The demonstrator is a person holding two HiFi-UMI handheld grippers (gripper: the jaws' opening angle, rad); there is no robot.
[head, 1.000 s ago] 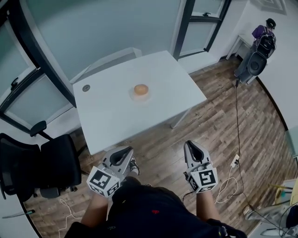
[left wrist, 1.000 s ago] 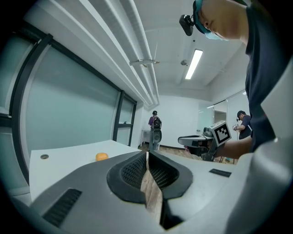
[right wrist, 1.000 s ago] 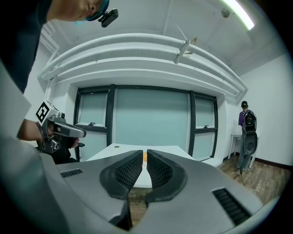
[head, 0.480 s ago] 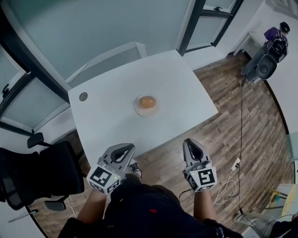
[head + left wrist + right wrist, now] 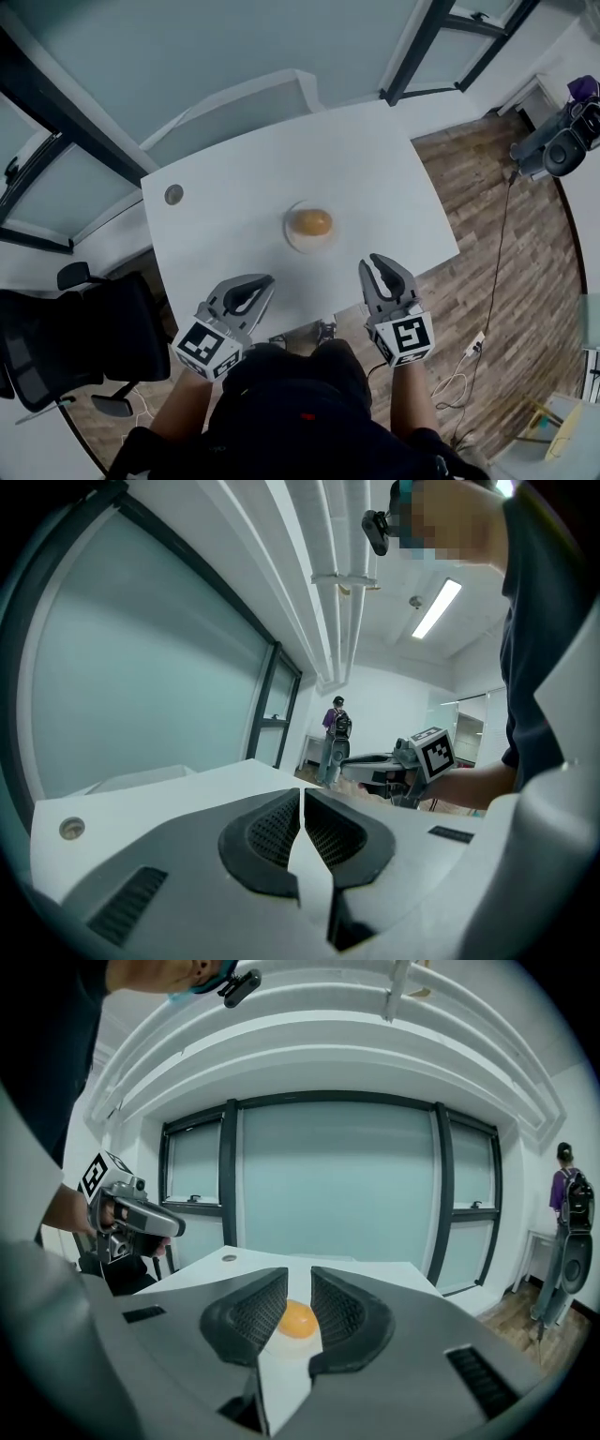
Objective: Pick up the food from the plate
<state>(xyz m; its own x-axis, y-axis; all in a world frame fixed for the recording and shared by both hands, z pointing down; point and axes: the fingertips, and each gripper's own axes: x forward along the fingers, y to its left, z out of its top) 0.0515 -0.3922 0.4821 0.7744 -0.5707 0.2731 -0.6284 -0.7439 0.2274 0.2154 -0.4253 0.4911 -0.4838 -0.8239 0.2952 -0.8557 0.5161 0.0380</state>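
An orange-yellow round piece of food (image 5: 309, 222) lies on a small white plate (image 5: 291, 238) in the middle of a white table (image 5: 234, 225). Both grippers hover over the table's near edge, short of the plate. My left gripper (image 5: 267, 278) is shut, its ribbed pads meeting at the tips (image 5: 302, 794), and holds nothing. My right gripper (image 5: 377, 262) points straight at the food (image 5: 298, 1319), which shows far off through the narrow gap between its jaws (image 5: 298, 1283). These jaws are opening slightly, and no object sits between them.
A small grey round disc (image 5: 173, 194) is set in the table's far left corner. A black office chair (image 5: 56, 337) stands to the left. Wooden floor (image 5: 506, 234) with loose cables (image 5: 473, 352) lies to the right. A person (image 5: 572, 1194) stands far off by the glass wall.
The view has closed in on the table, so the plate sits nearer. Both grippers now reach over the table's front edge, and the right jaws have parted a little.
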